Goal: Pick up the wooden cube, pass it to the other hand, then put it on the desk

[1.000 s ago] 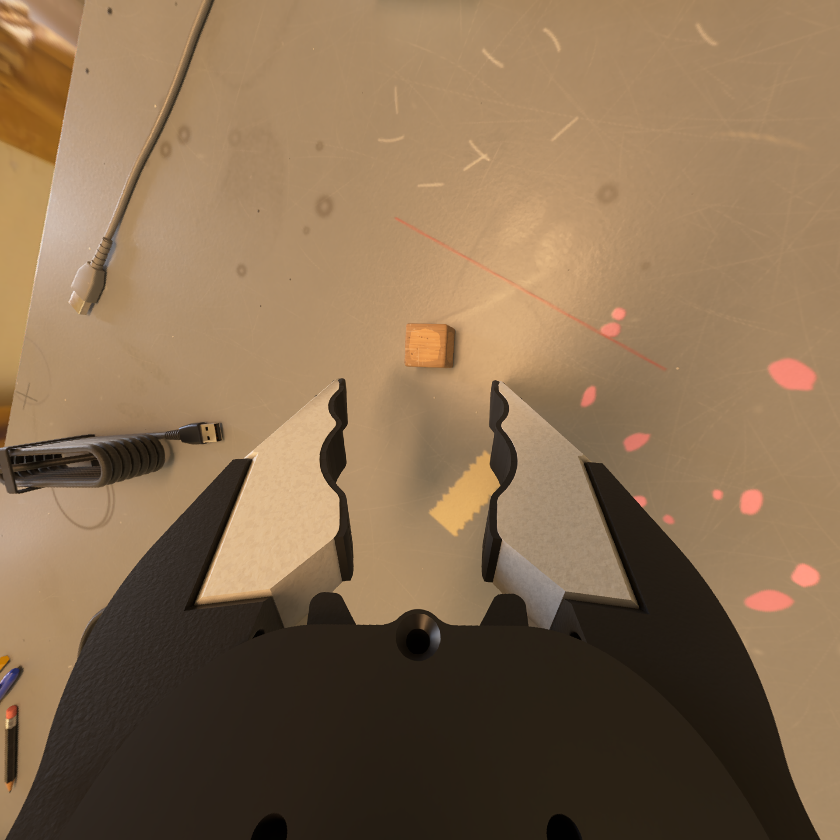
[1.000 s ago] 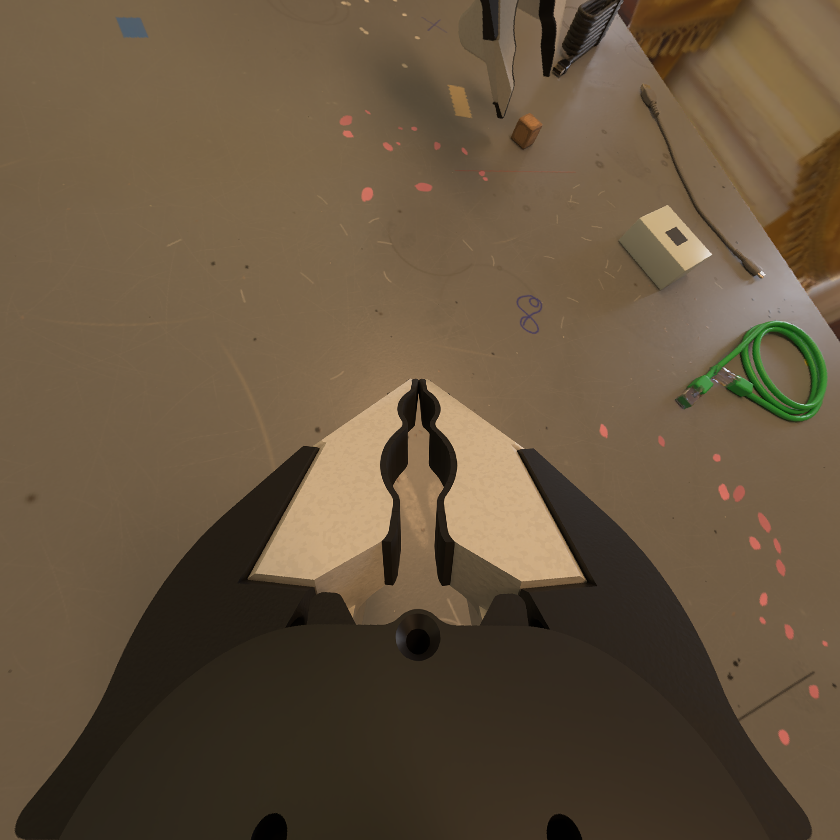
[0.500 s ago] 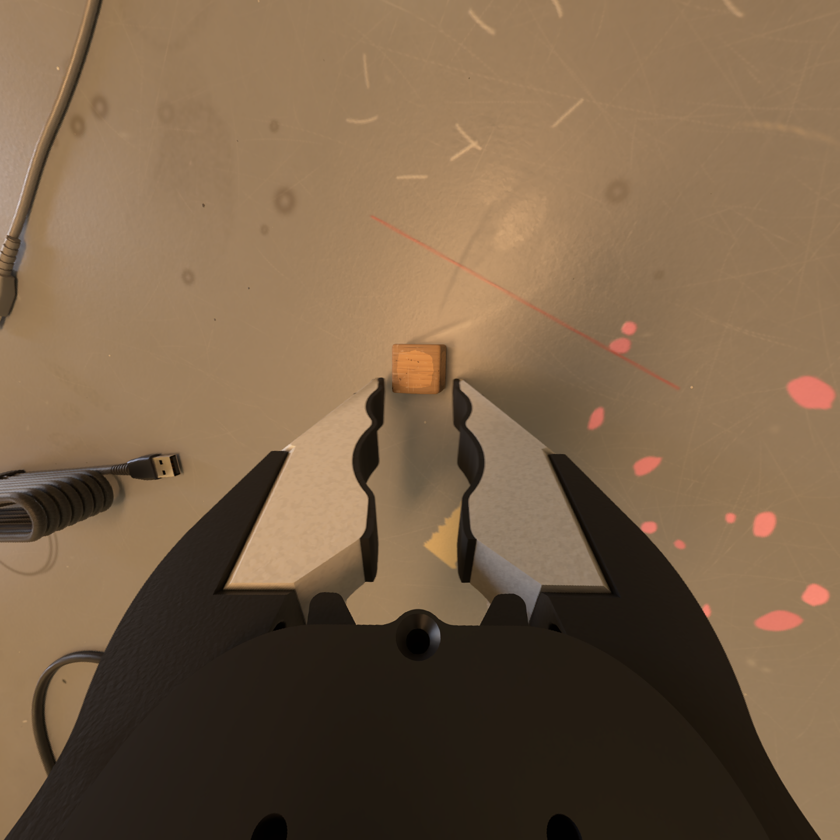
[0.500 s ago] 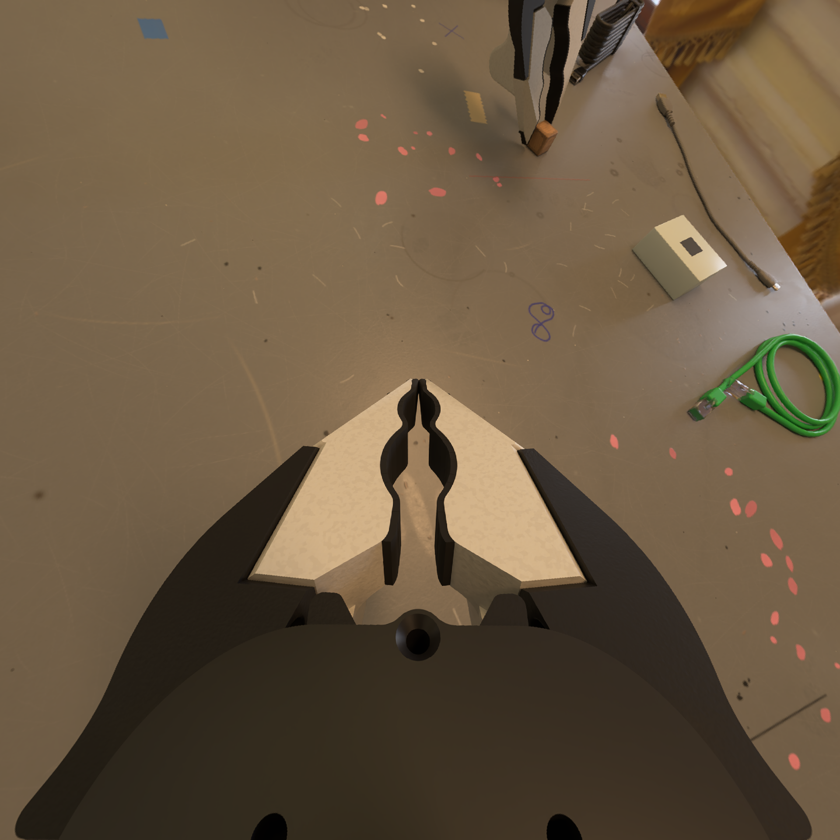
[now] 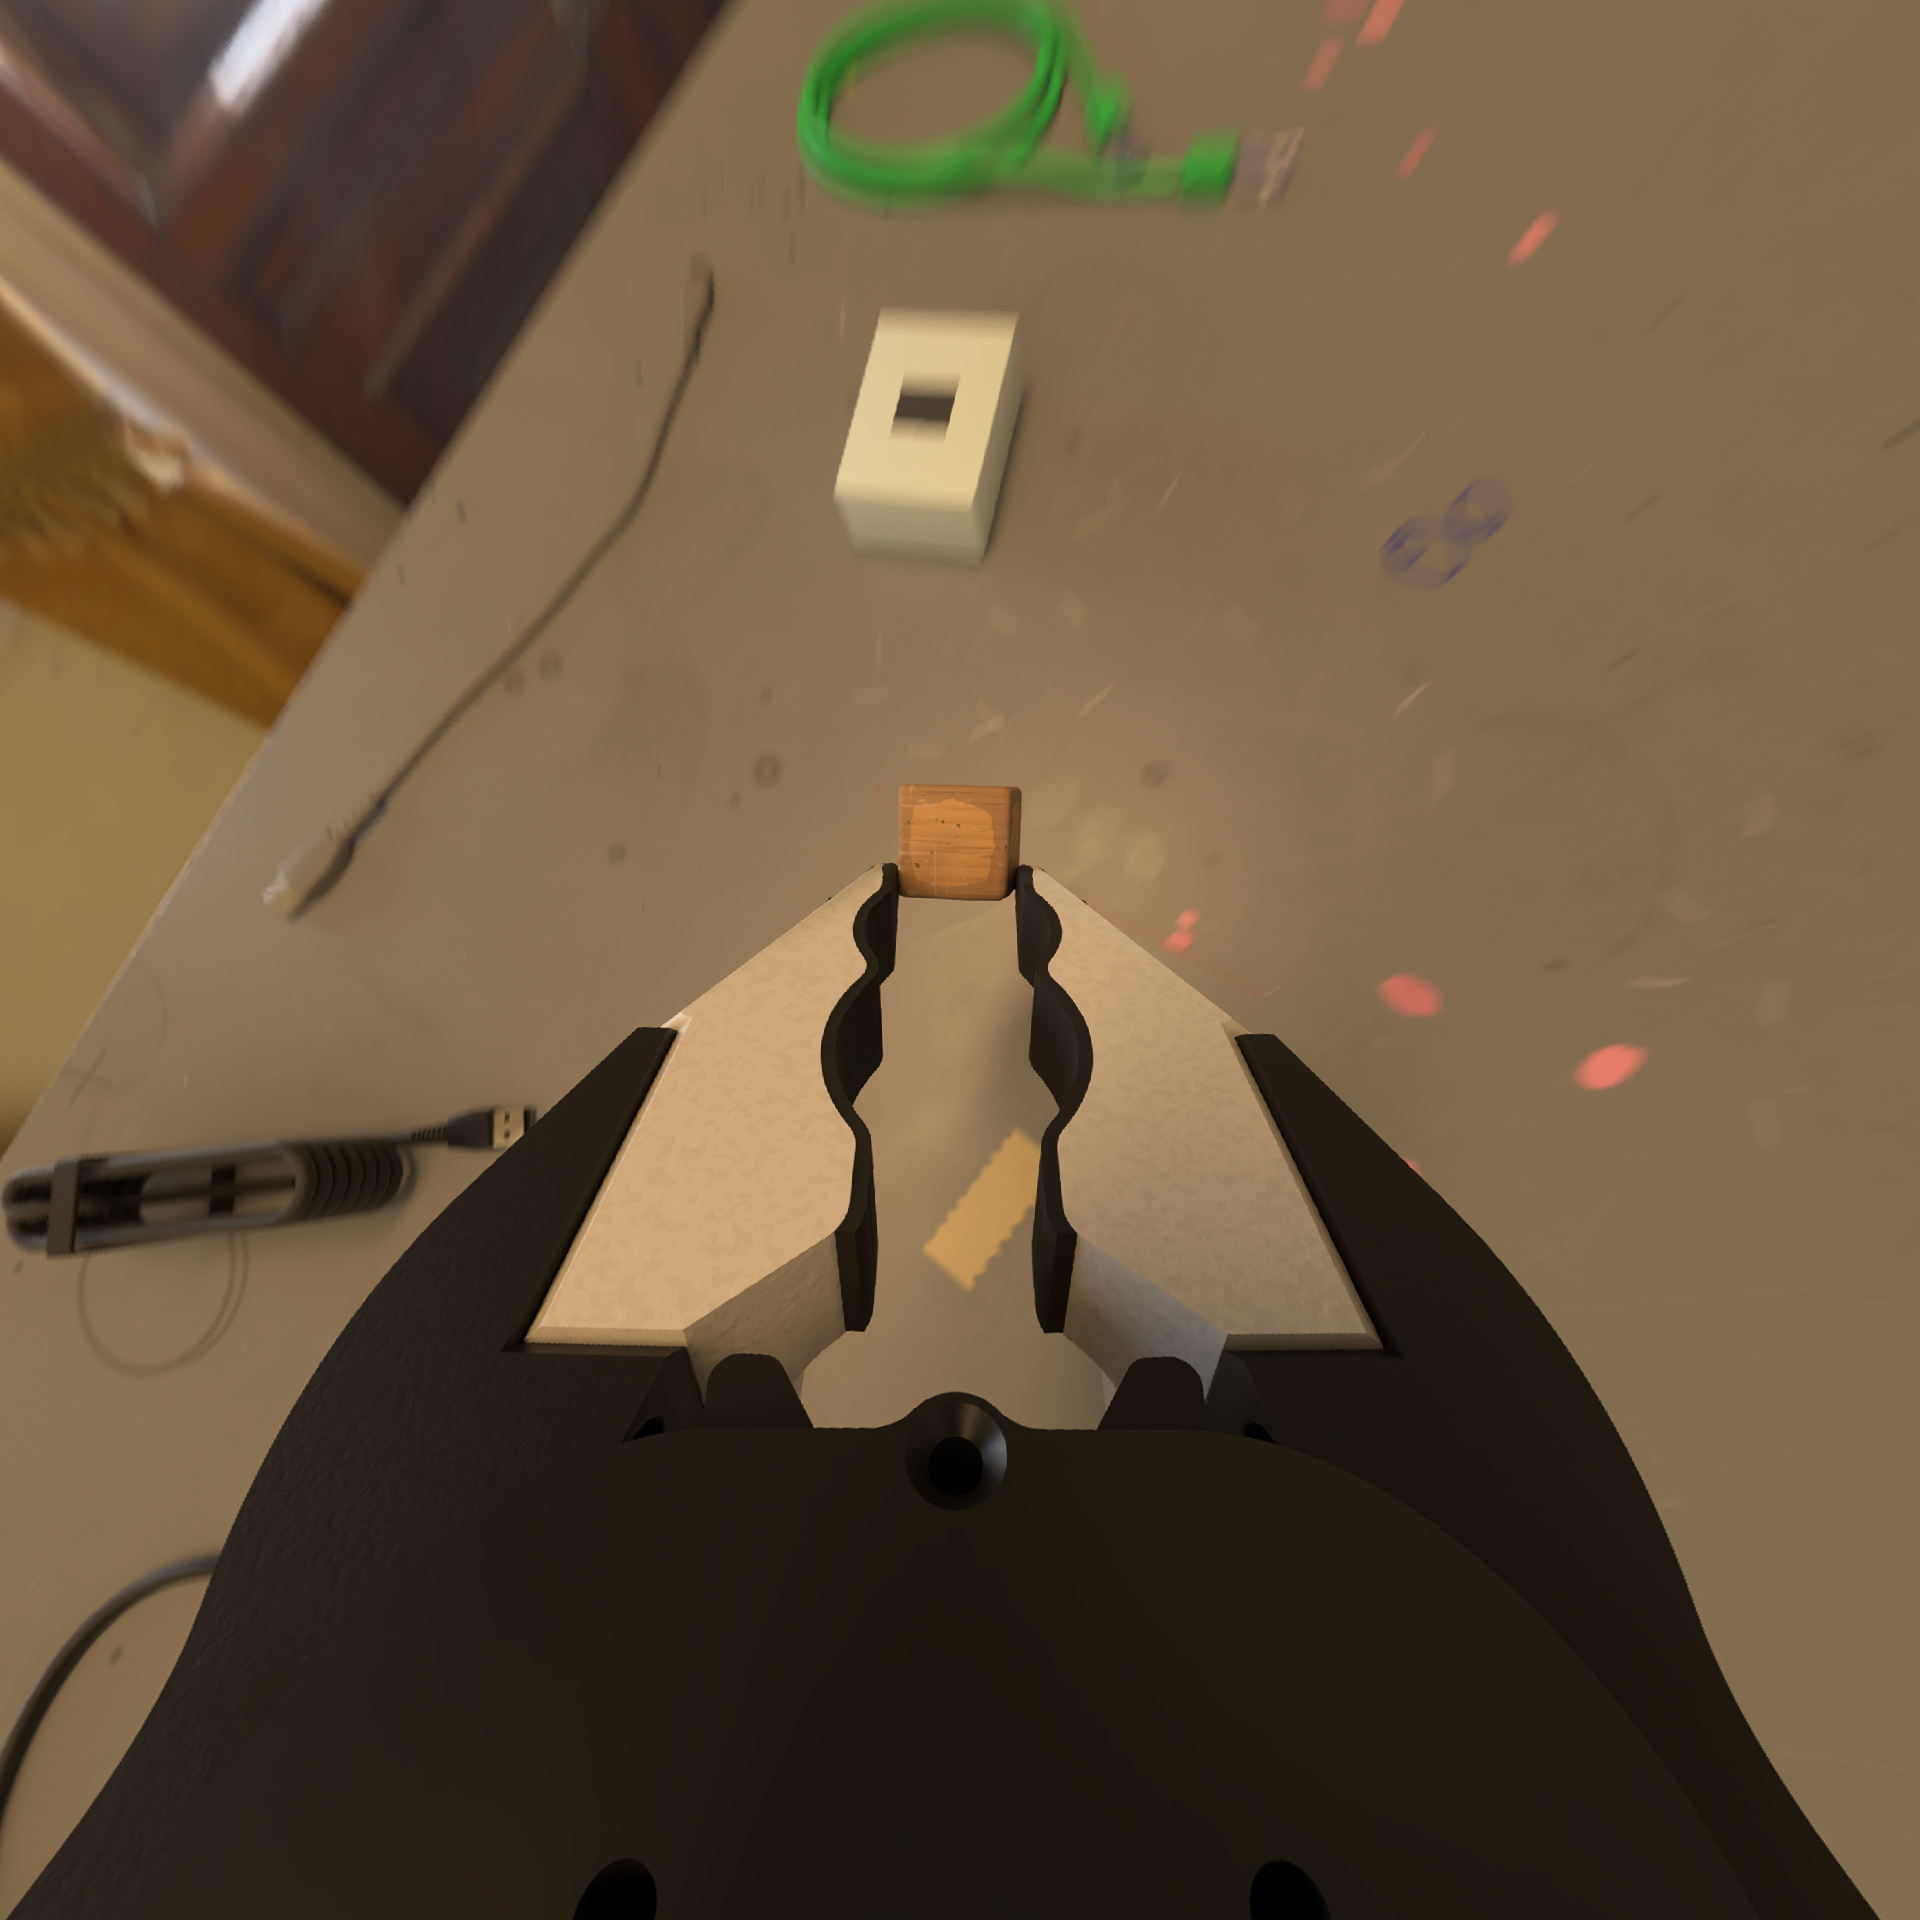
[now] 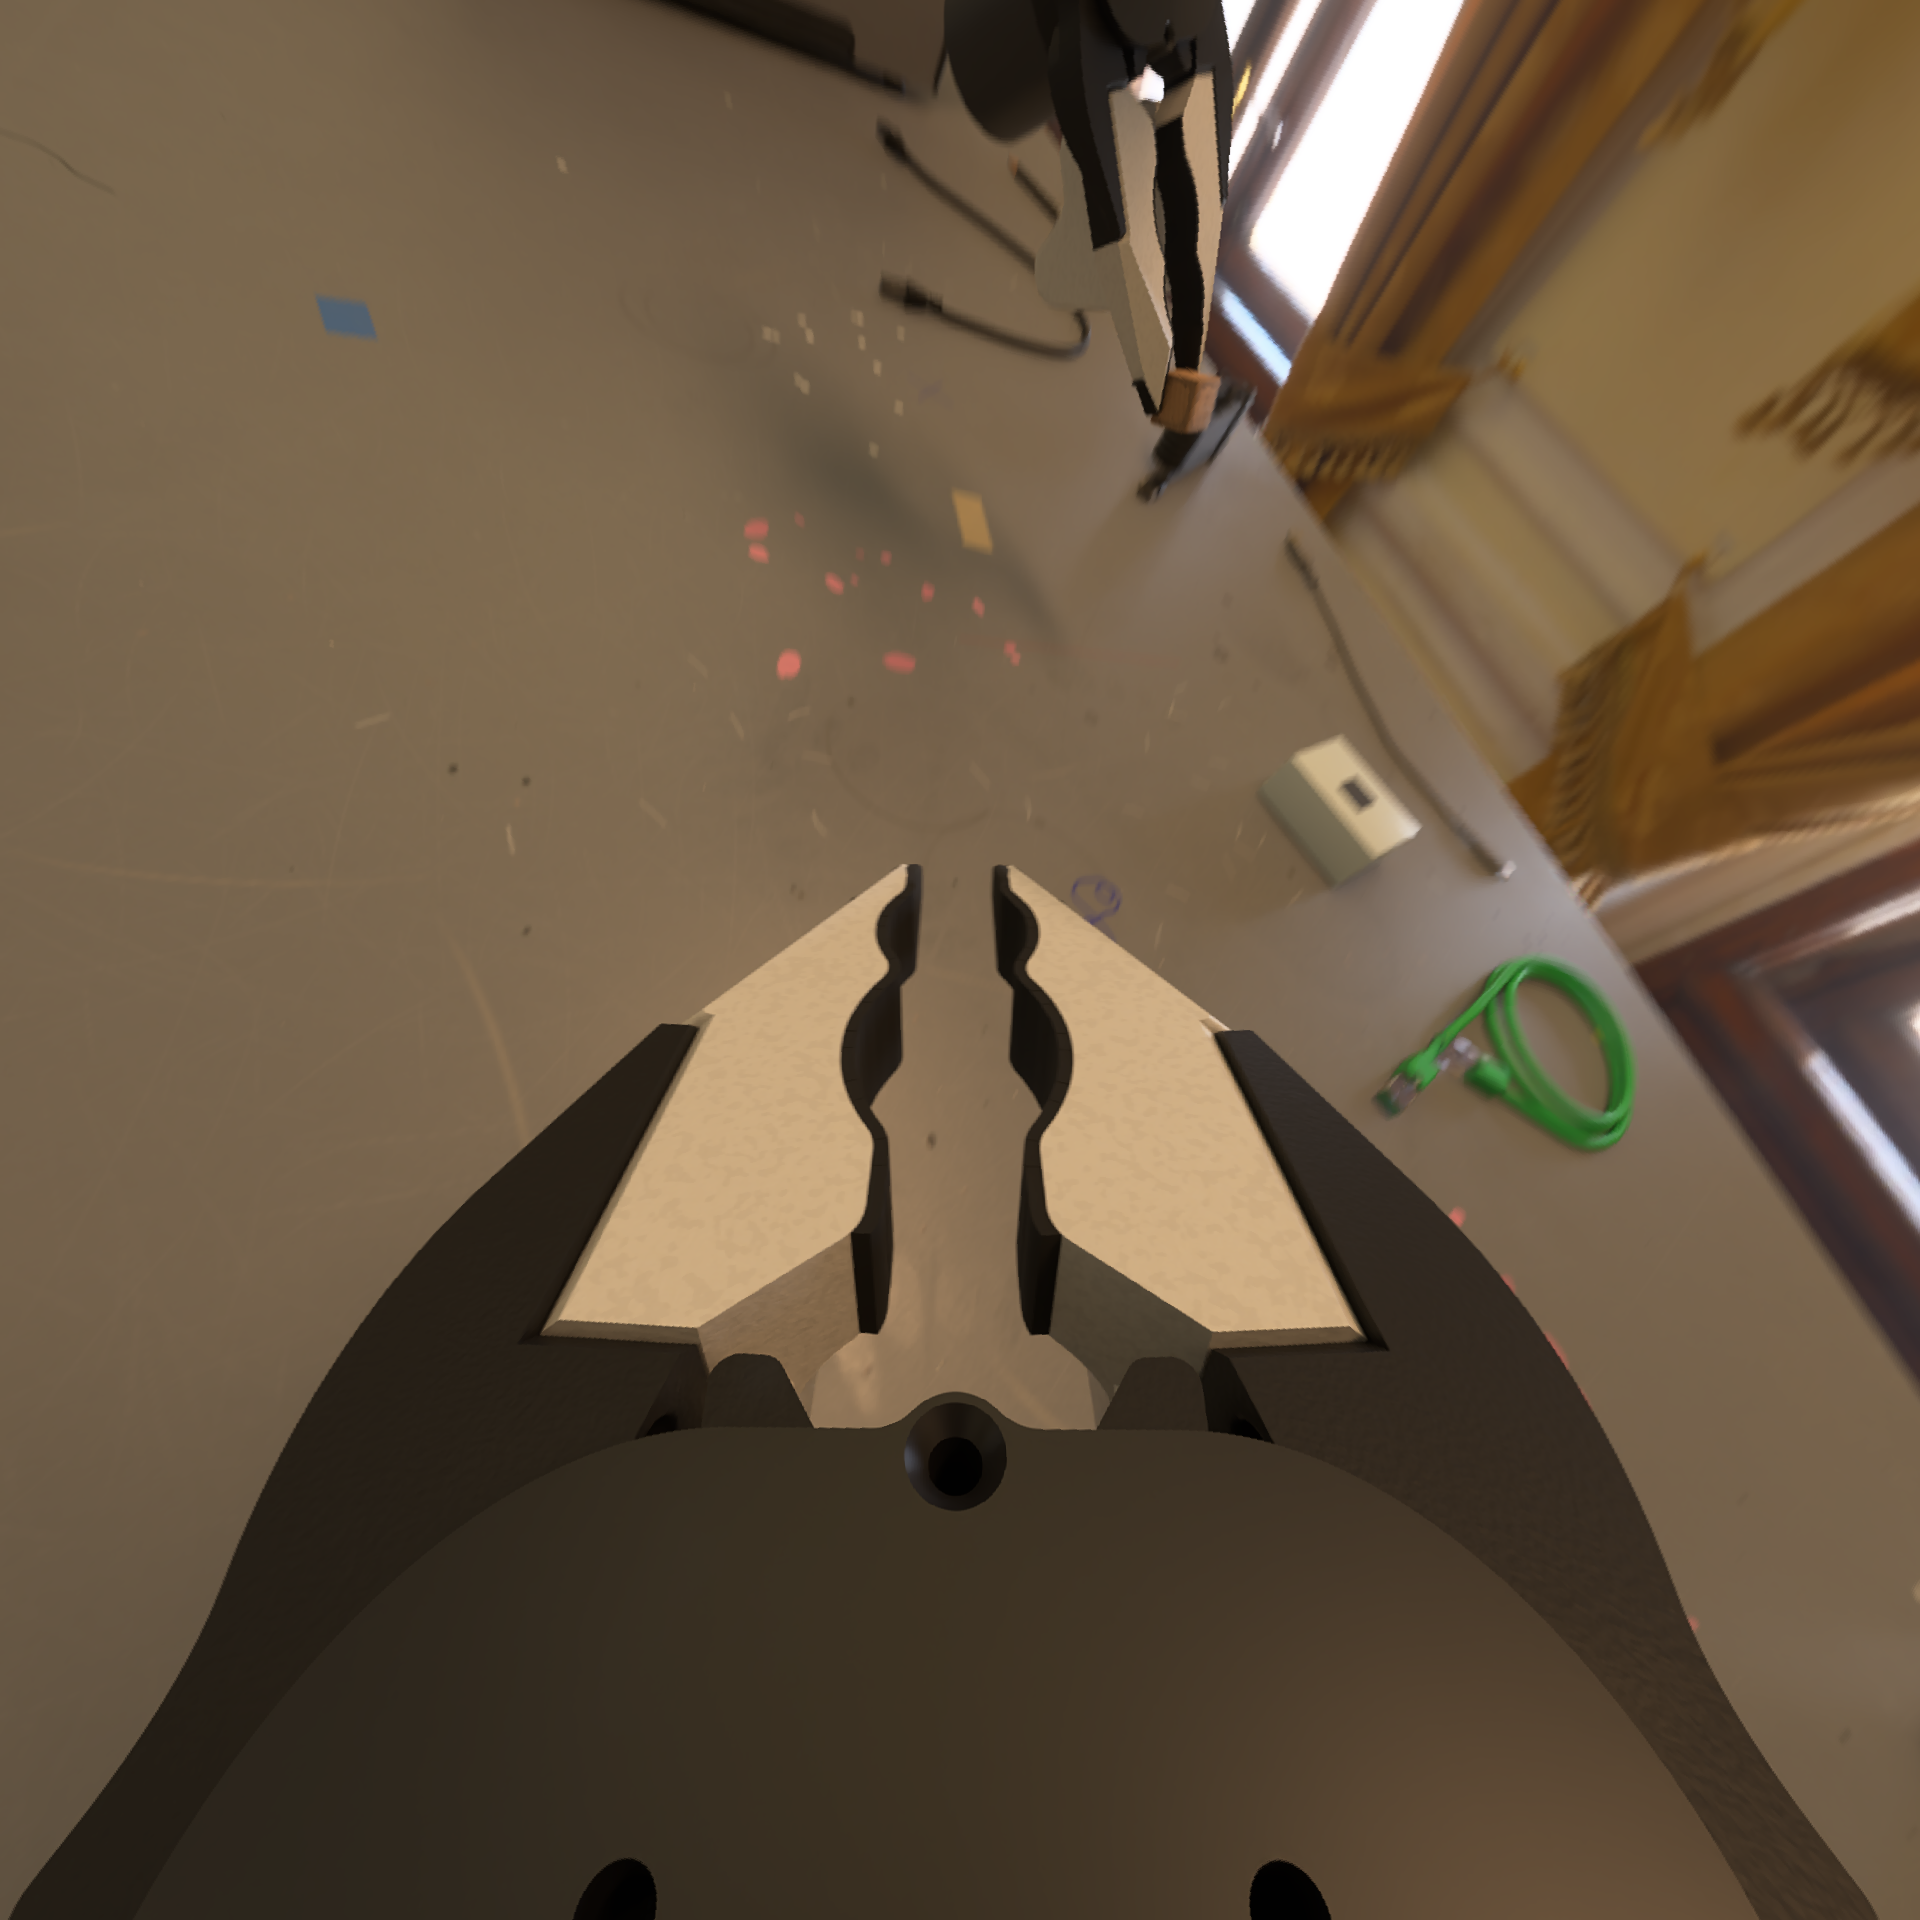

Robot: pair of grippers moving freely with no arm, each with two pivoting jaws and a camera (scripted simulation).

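Note:
The small wooden cube [image 5: 956, 840] is pinched between the tips of my left gripper [image 5: 956, 883], which is shut on it and holds it above the grey desk [image 5: 1455, 727]. In the right wrist view the left gripper [image 6: 1169, 400] hangs far off at the top with the cube [image 6: 1190, 400] at its tips, clear of the desk. My right gripper [image 6: 956, 883] is partly open and empty, low over the desk [image 6: 416, 831], well short of the cube.
A white box [image 5: 930, 436] [image 6: 1340, 805] and a green coiled cable [image 5: 997, 135] [image 6: 1527, 1049] lie near the desk edge. A grey cable [image 5: 540, 623] and a black USB cable bundle [image 5: 208, 1195] lie to the left. A tan tape strip [image 5: 982, 1210] lies under the left gripper.
My left gripper has shut on the cube, lifted it off the desk and tilted up. My right gripper has opened partway and turned toward the left gripper.

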